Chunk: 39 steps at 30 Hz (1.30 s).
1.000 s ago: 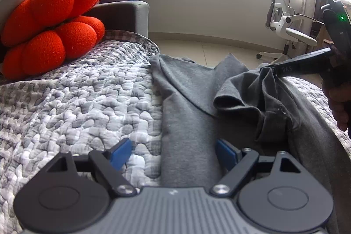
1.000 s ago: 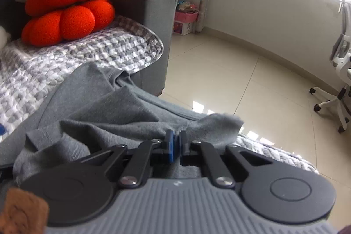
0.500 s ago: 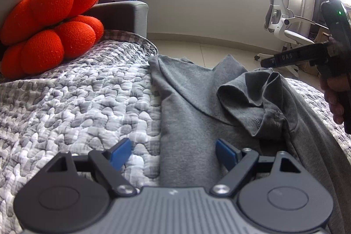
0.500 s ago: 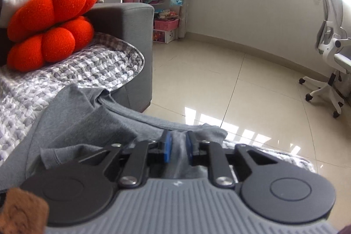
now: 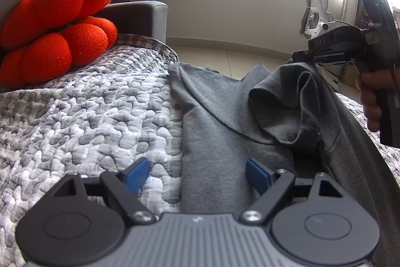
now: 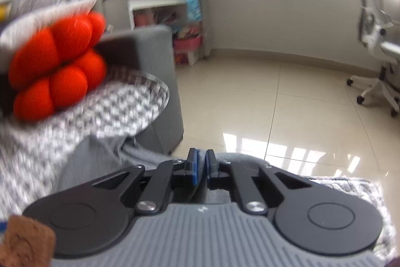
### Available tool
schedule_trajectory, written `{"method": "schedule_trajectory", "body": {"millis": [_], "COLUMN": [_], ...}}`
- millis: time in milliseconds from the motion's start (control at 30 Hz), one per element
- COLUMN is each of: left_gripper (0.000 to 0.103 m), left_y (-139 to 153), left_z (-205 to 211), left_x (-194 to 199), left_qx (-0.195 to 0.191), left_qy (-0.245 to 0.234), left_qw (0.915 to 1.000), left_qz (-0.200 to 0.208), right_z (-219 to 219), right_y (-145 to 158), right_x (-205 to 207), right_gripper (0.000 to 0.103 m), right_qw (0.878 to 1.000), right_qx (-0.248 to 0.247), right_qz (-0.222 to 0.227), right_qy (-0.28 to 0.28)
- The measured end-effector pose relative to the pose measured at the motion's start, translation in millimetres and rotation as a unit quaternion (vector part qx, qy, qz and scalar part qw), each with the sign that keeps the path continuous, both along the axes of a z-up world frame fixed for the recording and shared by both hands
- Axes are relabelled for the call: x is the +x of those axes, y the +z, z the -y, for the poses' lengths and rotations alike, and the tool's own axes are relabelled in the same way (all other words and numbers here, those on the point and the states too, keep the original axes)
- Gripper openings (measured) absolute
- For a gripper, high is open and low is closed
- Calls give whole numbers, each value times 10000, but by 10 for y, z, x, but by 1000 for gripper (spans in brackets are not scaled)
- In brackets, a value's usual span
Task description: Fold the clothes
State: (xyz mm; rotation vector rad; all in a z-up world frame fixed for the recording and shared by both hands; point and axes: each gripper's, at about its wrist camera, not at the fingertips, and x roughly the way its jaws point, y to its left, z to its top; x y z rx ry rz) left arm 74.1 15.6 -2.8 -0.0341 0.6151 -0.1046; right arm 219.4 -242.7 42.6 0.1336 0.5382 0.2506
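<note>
While the left gripper sits with jaws spread wide over the grey shirt on the quilt mid-frame, the right gripper at right, jaws nearly together, hangs above the shirt's bunched sleeve, pinching nothing visible.

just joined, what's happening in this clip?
A person is folding a grey shirt spread on a quilted cover. The right hand-held gripper is at the bunched sleeve, jaws nearly closed; whether it grips fabric isn't clear. The left hand-held gripper hovers open over the shirt's near edge, holding nothing. An orange cushion sits behind.
</note>
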Motion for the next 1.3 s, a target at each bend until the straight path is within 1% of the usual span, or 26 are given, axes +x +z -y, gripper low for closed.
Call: {"method": "schedule_trajectory", "body": {"millis": [33,100,133,167,267,300,333,367,433,533,633,667,700,733,767,800,833,933,1000,1067,1100,1133,1200,1233,1267,1300], "left_gripper": [85,85,85,85,85,85,85,85,85,85,85,85,85,85,85,85,85,85,85,85,85,85,85,85,85,85], "left_y": [-1,-2,-3,-4,-4,-4,-4,-4,-5,-4,-2,-2,-2,-2,-2,-2,-2,-2,-3,-2,-2,-2,-3,-3,-3,-3], "left_z": [-3,-12,-17,-22,-27,-26,-25,-24,-25,-25,-23,-22,-24,-27,-27,-27,-31,-43,-50,-52,-54,-56,-61,-61,-60,-59], "left_x": [0,0,-1,0,1,-1,-2,-2,-4,-5,-7,-7,-8,-10,-10,-11,-11,-13,-13,-17,-19,-19,-22,-24,-26,-27], "left_qx": [-12,-45,-63,-80,-104,-105,-105,-106,-107,-115,-129,-134,-139,-143,-149,-154,-164,-200,-225,-250,-263,-277,-307,-313,-315,-316], "left_qy": [-1,-2,-1,-1,-1,-1,-1,-1,-1,0,1,2,2,2,1,1,1,0,-1,-2,-2,-2,-1,0,0,1], "left_qw": [10000,10000,10000,10000,9999,9999,9999,9999,9999,9999,9999,9999,9999,9999,9999,9999,9999,9998,9997,9997,9996,9996,9995,9995,9995,9995], "left_qz": [2,6,9,13,19,19,20,20,22,23,23,23,24,25,26,28,30,37,41,45,47,49,52,53,54,55], "right_z": [41,-29,-84,-120,-120,-130,-142,-188,-381,-753,-1028,-1082,-1110,-1115,-1117,-1119,-1122,-1076,-1073,-1073,-1069,-1064,-1043,-1044,-1038,-1045], "right_y": [-23,-131,-170,-174,-16,35,86,127,180,194,58,-8,-72,-88,-96,-105,-113,95,202,287,318,350,383,384,367,331], "right_x": [38,110,123,93,-156,-238,-320,-403,-568,-743,-751,-711,-680,-643,-605,-566,-528,-568,-601,-600,-578,-553,-537,-534,-538,-557], "right_gripper": [4,5,6,7,21,36,46,46,46,46,45,44,40,33,30,21,16,15,15,16,25,27,28,32,33,33], "right_qw": [9997,9985,9973,9967,9978,9981,9978,9959,9854,9596,9312,9246,9209,9234,9266,9296,9323,9575,9666,9730,9762,9787,9808,9801,9773,9708], "right_qx": [133,-217,-453,-592,-636,-546,-451,-428,-775,-1765,-2599,-2803,-2996,-3050,-3079,-3108,-3136,-2457,-2025,-1657,-1457,-1250,-1151,-1234,-1381,-1609], "right_qz": [-123,-408,-550,-552,-159,-101,-51,-23,113,305,-3,-156,-270,-264,-240,-215,-190,371,667,817,728,616,473,415,310,127], "right_qy": [-142,-285,-200,-99,77,266,476,791,1513,2169,2557,2573,2481,2317,2144,1969,1794,1464,1420,1381,1436,1504,1501,1500,1578,1774]}}
